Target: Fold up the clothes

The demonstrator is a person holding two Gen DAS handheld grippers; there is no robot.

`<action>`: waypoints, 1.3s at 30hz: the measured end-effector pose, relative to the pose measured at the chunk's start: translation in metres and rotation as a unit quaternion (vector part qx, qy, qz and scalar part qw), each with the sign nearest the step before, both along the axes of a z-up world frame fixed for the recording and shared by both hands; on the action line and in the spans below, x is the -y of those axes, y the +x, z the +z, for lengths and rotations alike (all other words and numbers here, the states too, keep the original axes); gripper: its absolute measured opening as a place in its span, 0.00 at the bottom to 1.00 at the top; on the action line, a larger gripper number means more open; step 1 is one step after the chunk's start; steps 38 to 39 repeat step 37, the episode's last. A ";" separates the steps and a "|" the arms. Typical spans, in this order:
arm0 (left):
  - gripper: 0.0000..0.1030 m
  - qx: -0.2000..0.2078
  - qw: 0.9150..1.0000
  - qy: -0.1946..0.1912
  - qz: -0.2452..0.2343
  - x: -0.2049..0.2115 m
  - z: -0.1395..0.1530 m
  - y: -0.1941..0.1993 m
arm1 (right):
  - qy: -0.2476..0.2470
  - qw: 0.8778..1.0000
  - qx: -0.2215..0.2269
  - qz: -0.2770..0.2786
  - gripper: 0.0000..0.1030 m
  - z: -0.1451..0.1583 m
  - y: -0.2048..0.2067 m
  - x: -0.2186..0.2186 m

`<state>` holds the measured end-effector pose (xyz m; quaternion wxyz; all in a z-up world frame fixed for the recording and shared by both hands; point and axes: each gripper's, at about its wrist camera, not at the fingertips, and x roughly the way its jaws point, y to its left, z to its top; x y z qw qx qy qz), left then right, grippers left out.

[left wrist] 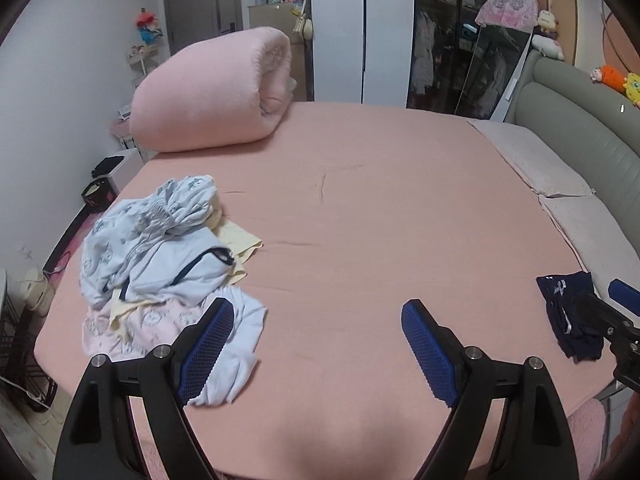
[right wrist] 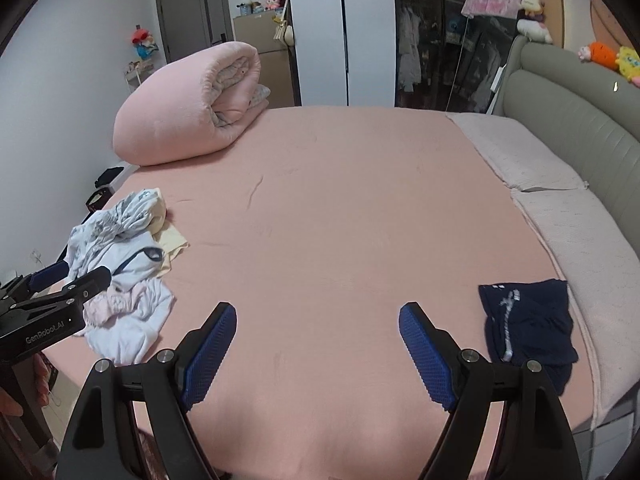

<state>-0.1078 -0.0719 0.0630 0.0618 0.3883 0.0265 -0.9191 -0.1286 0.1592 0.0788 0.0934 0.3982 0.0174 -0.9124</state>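
Observation:
A heap of pale blue, pink and yellow clothes (left wrist: 160,264) lies crumpled at the left edge of the pink bed (left wrist: 360,208); in the right wrist view the same heap (right wrist: 124,272) sits at the left. A folded dark navy garment (right wrist: 528,324) rests near the bed's right side, also seen as the navy garment (left wrist: 568,312). My left gripper (left wrist: 318,312) hovers open above the bed's front, with its left finger over the heap's near corner. My right gripper (right wrist: 316,316) is open over bare sheet, the navy garment just to its right. Nothing is between either pair of fingers.
A rolled pink duvet (left wrist: 212,92) lies at the bed's far left corner. Pale pillows (right wrist: 560,208) and a grey headboard (right wrist: 580,120) run along the right. A wardrobe (right wrist: 340,32) stands behind the bed, and boxes sit on the floor at the left.

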 end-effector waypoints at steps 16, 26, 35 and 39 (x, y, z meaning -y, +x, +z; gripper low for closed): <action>0.83 0.002 0.999 0.049 0.011 -0.016 -0.022 0.125 | 0.018 1.000 0.005 -0.020 0.81 -0.033 0.131 -0.006; 0.83 0.004 0.999 0.035 -0.017 -0.040 -0.027 0.141 | 0.022 0.999 -0.012 -0.034 0.81 -0.027 0.151 -0.011; 0.83 -0.006 1.000 0.016 -0.007 -0.045 -0.024 0.144 | 0.024 0.999 -0.005 -0.027 0.81 -0.030 0.154 -0.006; 0.83 -0.005 1.000 0.015 -0.009 -0.045 -0.024 0.145 | 0.023 0.999 -0.002 -0.028 0.81 -0.031 0.154 -0.005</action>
